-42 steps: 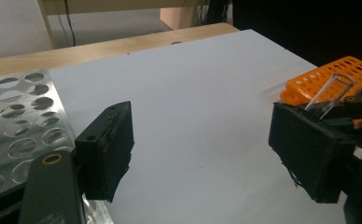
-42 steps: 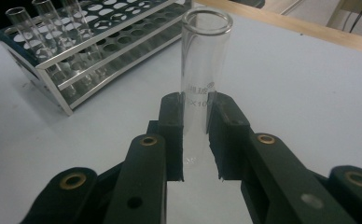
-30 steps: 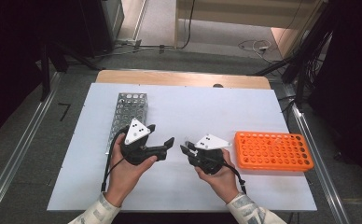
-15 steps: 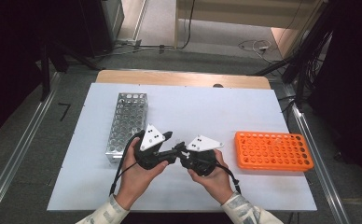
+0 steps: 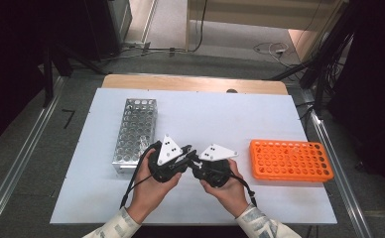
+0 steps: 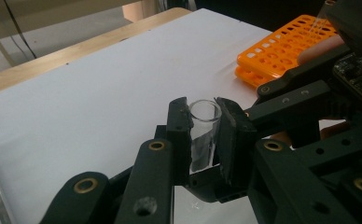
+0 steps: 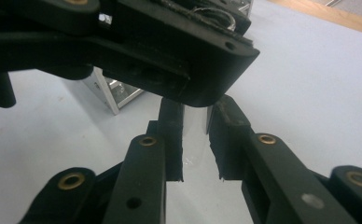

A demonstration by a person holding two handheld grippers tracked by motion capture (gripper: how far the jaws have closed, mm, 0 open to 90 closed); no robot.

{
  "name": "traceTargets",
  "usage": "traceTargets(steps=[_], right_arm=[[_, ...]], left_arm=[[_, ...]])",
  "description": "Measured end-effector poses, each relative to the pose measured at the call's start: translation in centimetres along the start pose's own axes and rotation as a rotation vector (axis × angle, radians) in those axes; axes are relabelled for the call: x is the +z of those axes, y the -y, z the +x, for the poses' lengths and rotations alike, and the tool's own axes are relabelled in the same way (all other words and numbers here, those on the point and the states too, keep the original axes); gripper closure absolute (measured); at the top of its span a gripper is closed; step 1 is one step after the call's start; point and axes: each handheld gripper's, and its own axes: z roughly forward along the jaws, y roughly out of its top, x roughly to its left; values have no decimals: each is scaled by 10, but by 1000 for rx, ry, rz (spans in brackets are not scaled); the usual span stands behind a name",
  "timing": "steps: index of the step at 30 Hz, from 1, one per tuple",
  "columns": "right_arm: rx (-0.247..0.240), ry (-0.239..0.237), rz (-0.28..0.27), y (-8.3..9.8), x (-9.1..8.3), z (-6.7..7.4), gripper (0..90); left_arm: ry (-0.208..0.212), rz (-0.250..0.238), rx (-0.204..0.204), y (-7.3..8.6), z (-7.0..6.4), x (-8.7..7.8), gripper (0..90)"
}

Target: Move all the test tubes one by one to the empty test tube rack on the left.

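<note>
Tube [image 6: 202, 133] standing between the left gripper's [image 6: 201, 116] jaws, long axis running along them, open mouth at the tips — the jaws have just been closing and are now pinching it. Right gripper [image 5: 196, 163], high view: meeting the left gripper mid-table, between the metal rack [image 5: 135, 133] and orange rack [image 5: 290, 159]. Right gripper view — jaws nearly closed, glassy sliver between; grip uncertain. Left gripper is holding; orange rack lying beyond the right.

A clear, glossy glass-like tube [image 6: 202, 133] sits between matt black plastic pads. The rack [image 5: 135, 133] at centre left looks like shiny perforated metal. The orange rack [image 5: 289, 159] at right is smooth plastic on a matt white table [image 5: 230, 119].
</note>
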Motion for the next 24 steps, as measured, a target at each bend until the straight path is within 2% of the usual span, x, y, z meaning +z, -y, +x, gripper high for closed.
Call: traceTargets(steps=[2,5,9,13,19,24], right_arm=[[23,-16,-2,-1,-1,-1,626],[42,-12,1,0,-1,-2,456],[59,-5,-14,0,0,-4,316],[63,6,-17,2,-1,-6,251],[85,11,-11,5,-3,-13,231],[105,19,-27,4,-8,-18,234]], left_arm=[[-2,-5,-9,-1,2,0,762],[-8,-5,-19,-1,6,0,763],[-13,-13,-41,-3,11,-1,763],[-21,-29,-63,-8,18,-5,762],[-35,-41,-102,-16,35,-8,763],[-69,-61,-125,-21,49,-17,763]])
